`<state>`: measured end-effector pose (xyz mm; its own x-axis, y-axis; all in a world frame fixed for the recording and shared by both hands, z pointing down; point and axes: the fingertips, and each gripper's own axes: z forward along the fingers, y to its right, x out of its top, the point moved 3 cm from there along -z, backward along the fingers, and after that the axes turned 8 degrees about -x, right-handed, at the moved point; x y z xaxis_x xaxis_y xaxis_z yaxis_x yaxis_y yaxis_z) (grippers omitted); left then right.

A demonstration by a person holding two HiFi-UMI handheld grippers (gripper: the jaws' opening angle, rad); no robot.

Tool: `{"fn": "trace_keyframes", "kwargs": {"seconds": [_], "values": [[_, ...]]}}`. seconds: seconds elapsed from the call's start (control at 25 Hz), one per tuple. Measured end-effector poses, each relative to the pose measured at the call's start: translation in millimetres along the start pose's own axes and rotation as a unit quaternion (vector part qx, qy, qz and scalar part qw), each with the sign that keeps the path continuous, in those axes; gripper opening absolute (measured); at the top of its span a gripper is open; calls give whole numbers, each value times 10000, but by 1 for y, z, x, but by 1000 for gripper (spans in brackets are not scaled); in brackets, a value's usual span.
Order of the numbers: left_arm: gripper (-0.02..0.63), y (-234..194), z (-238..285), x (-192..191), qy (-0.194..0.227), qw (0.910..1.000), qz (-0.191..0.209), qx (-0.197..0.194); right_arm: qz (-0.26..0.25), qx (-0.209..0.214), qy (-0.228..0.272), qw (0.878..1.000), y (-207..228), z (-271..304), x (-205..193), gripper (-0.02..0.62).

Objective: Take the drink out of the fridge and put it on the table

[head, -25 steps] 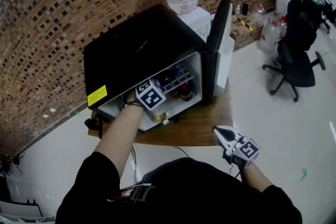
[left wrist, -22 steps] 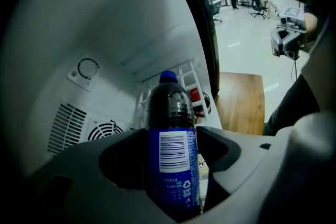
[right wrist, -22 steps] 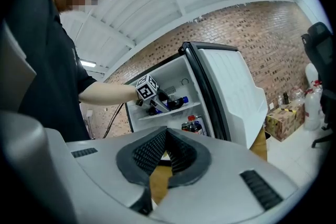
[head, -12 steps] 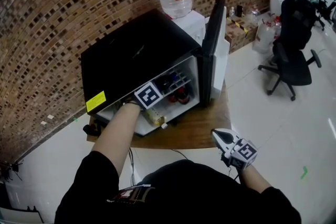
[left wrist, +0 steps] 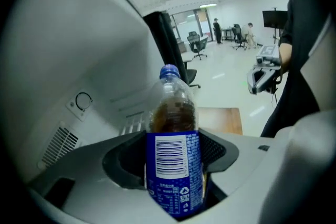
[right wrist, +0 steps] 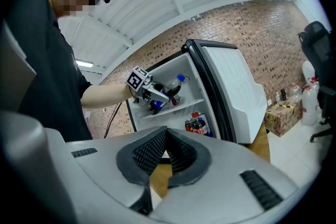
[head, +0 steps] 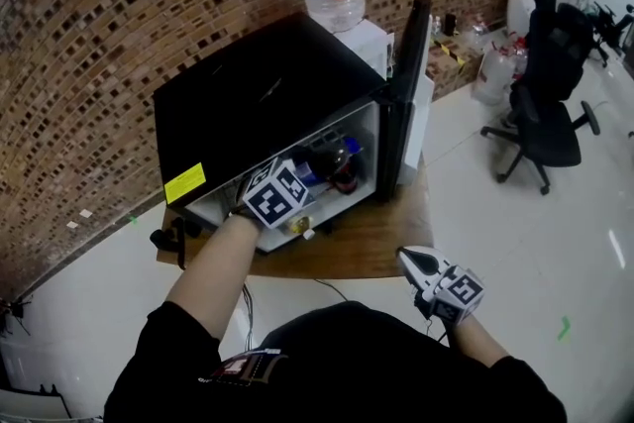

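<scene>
Bottle (left wrist: 171,165), dark drink, blue cap and label, clenched in left gripper (left wrist: 173,145) jaws, right gripper (right wrist: 166,135) jaws closed

Bare left arm (head: 213,263) reaches forward, left gripper (left wrist: 173,157) clamping a drink bottle (left wrist: 170,113); right gripper (right wrist: 167,157) held low beside the body, jaws together, empty.
</scene>
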<state>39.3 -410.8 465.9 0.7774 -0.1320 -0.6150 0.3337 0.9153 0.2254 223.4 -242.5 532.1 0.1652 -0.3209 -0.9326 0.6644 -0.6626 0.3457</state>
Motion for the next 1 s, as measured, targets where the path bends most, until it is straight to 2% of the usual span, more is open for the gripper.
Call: {"fn": "trace_keyframes", "kwargs": {"seconds": [0.12, 0.2, 0.32, 0.44, 0.76, 0.92, 1.0], "values": [[279, 19, -16, 18, 841, 9962, -169, -116, 38, -37, -35, 10000, -3, -4, -4, -5], [279, 33, -24, 29, 1489, 9882, -273, -251, 51, -74, -56, 9999, -4, -7, -4, -5], [279, 52, -29, 37, 2442, 9670, -476, -550, 53, -130, -34, 9999, -7, -9, -1, -5], [279, 75, -18, 34, 3108, 9451, -588, -823, -14, -216, 17, 9998, -6, -12, 4, -5], [279, 132, 40, -14, 4193, 8953, -958, -1159, -186, -529, 16, 9984, 11, -10, 14, -4], [279, 150, 68, -42, 4466, 8792, -1113, -1235, -247, -573, -52, 9980, 24, 2, 0, -5], [279, 155, 83, -51, 4525, 8764, -1074, -1254, -249, -614, -97, 9978, 34, 11, -9, -3]]}}
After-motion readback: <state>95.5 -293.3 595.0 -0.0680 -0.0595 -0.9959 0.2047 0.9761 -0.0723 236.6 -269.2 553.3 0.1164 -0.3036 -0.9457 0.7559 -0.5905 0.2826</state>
